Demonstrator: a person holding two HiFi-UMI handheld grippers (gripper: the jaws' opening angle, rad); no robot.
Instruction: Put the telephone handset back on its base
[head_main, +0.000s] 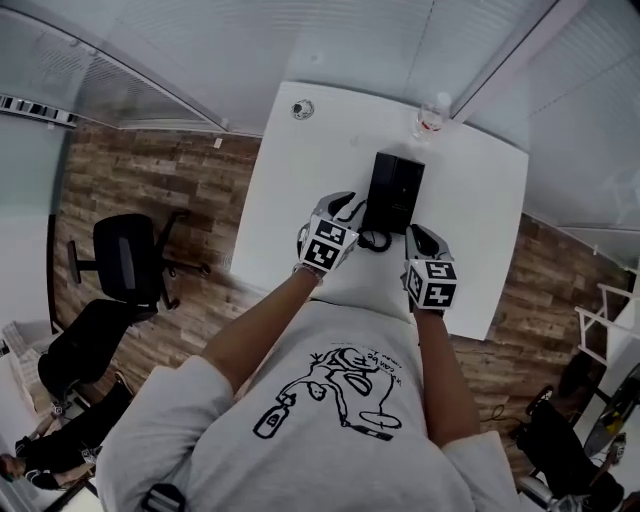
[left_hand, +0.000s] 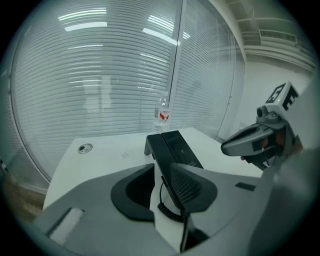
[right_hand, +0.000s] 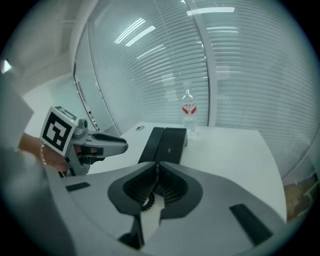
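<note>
Looking down, head view: a white table (head_main: 290, 200) stands against walls of slatted blinds, with wood-plank floor (head_main: 150, 190) to either side.
Telephone: a black telephone (head_main: 397, 188) lies at the table's middle, its coiled cord (head_main: 375, 240) curling at the near end.
Grippers: the left gripper (head_main: 343, 210) is just left of the telephone and the right gripper (head_main: 420, 238) is at its near right corner. Each carries a cube with black-and-white square markers.
Other things: a clear bottle (head_main: 430, 118) stands at the far edge and a round grommet (head_main: 302, 108) sits at the upper left corner. A black office chair (head_main: 125, 262) stands at left.
Writing: the person's T-shirt (head_main: 330, 400) bears a line drawing with a small caption, too fine to read.

Left gripper view, jaws: they stand apart with nothing pressed between them; bare table and the cord show in the gap.
Handset: the handset (left_hand: 161, 155) lies along the left side of its base (left_hand: 181, 147), straight ahead.
Label: the bottle has a red-and-white label, unreadable.
Room: blinds (left_hand: 100, 75) reflect strip lights.

Right gripper view, jaws: the pads meet, closed. The cord shows in the slit beneath them; I cannot tell whether it touches them.
Handset: it lies on the base, beyond the jaws at centre.
Left of frame: the left gripper's marker cube, its pattern plain.
</note>
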